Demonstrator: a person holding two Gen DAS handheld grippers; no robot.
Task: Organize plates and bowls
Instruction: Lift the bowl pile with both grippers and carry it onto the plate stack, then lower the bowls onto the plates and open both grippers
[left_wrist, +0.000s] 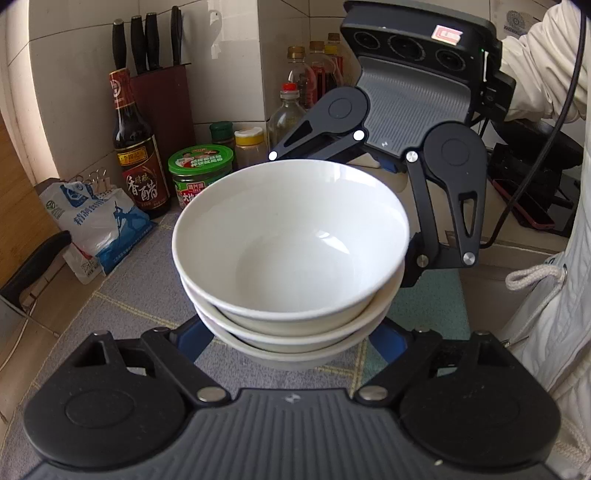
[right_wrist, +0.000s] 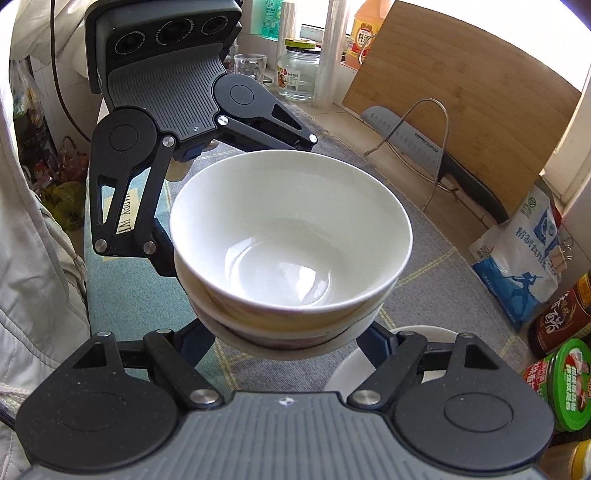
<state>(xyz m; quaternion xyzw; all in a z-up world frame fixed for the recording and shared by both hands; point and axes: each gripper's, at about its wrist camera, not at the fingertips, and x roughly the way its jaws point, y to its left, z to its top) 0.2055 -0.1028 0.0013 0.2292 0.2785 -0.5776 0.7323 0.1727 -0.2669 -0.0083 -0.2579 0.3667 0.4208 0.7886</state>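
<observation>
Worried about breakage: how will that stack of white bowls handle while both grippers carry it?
The stack of white bowls looks glazed, so probably slippery against the fingers. Nested loosely, the top bowl may shift if tilted. Likely ceramic: heavy and fragile.

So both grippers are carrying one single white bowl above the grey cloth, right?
Not a single bowl: the left wrist view shows a stack of three white bowls, nested. The left gripper and right gripper do carry it together above the grey cloth.
</observation>
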